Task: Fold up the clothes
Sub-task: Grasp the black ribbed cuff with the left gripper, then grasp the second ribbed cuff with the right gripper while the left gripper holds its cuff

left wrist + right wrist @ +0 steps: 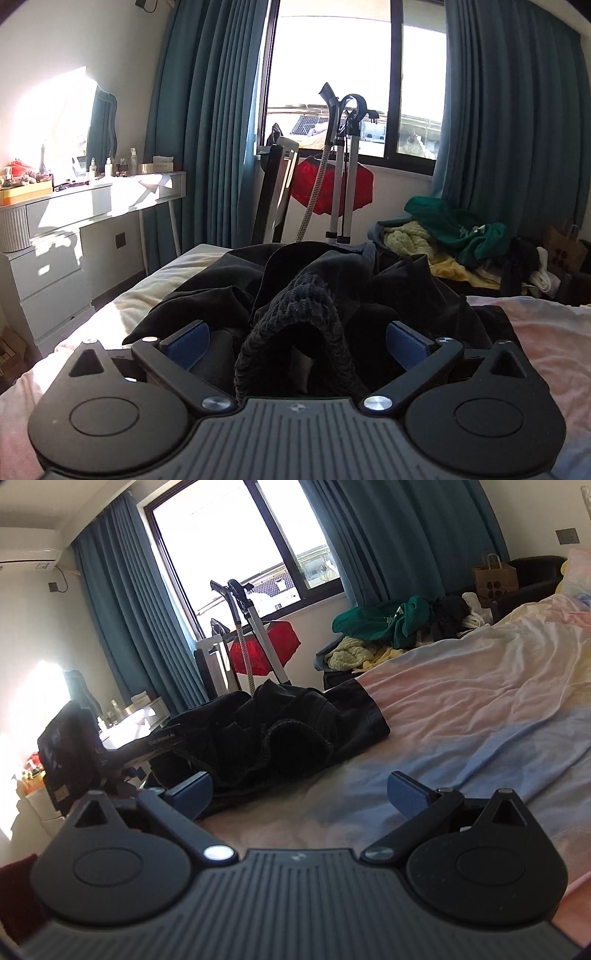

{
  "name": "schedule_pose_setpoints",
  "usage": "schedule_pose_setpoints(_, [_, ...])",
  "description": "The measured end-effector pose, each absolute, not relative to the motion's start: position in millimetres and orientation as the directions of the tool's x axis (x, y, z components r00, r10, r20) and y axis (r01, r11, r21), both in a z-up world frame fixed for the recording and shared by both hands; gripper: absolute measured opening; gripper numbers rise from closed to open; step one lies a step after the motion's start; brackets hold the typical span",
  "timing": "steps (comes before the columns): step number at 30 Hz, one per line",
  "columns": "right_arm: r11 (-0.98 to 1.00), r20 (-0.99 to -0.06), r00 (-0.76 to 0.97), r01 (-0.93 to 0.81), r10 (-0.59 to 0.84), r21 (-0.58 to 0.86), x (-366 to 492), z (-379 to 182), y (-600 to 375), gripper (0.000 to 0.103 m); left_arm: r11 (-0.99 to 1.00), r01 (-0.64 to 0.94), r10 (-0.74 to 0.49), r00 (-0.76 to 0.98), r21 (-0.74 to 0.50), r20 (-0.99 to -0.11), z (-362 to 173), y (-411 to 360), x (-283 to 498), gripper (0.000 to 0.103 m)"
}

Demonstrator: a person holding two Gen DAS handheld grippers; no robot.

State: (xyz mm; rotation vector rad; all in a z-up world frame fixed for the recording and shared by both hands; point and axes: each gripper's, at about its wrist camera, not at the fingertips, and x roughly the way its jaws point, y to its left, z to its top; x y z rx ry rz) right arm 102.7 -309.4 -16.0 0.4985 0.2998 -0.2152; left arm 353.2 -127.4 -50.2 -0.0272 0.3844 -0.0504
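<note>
Lying crumpled on the bed (461, 709), black clothes (280, 731) sit between the wide-open left gripper (297, 343); right gripper (299, 794) gapes empty.

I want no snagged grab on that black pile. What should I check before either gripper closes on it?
1. Left gripper open: ok, fingers spread wide.
2. Cloth between the left fingers: ok, a ribbed knit fold of the black clothes bulges there.
3. Single layer in the left: cannot tell, folds are bunched.
4. Right gripper open: ok.
5. Cloth between the right fingers: not ok, only bedsheet there; the pile sits ahead toward its left finger.
6. Garment laid flat: not ok, crumpled.
</note>
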Motion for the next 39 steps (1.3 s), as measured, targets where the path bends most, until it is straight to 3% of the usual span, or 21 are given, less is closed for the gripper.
schedule_pose_setpoints(3, [0.826,-0.369,0.924,0.282,-0.097,0.488,115,-34,-321,0.103,1.0,0.019,-0.026,0.908,-0.022,-0.419,-59,-140,386,0.097])
schedule_pose_setpoints(6, [0.81,-0.394,0.915,0.294,-0.086,0.508,125,-48,-328,0.103,0.998,-0.019,-0.009,0.894,-0.058,-0.448,-67,-141,406,0.076])
schedule_pose_setpoints(7, [0.804,-0.402,0.912,0.299,-0.083,0.514,127,-52,-330,0.103,0.997,-0.009,-0.027,0.888,-0.076,-0.459,-67,-139,409,0.054])
schedule_pose_setpoints(8, [0.797,-0.407,0.91,0.302,-0.077,0.524,129,-55,-332,0.103,0.996,-0.002,-0.039,0.882,-0.086,-0.47,-67,-139,412,0.04])
schedule_pose_setpoints(10, [0.781,-0.412,0.909,0.302,-0.064,0.547,131,-60,-335,0.103,0.998,0.019,-0.047,0.878,-0.064,-0.477,-60,-137,409,0.024])
schedule_pose_setpoints(17, [0.781,-0.384,0.921,0.283,-0.06,0.557,127,-54,-332,0.103,0.984,0.071,-0.136,0.891,-0.162,-0.434,-24,-106,343,0.018])
schedule_pose_setpoints(24, [0.806,-0.325,0.943,0.251,-0.078,0.535,116,-40,-317,0.103,0.984,0.116,-0.165,0.89,-0.139,-0.425,7,-63,238,0.017])
schedule_pose_setpoints(30, [0.821,-0.291,0.956,0.193,-0.035,0.537,104,-29,-302,0.103,0.974,0.101,-0.178,0.892,-0.202,-0.415,26,11,160,0.016])
schedule_pose_setpoints(39, [0.817,-0.323,0.943,0.124,0.08,0.563,100,-30,-279,0.103,0.946,-0.033,-0.126,0.88,-0.322,-0.459,-36,125,126,0.017])
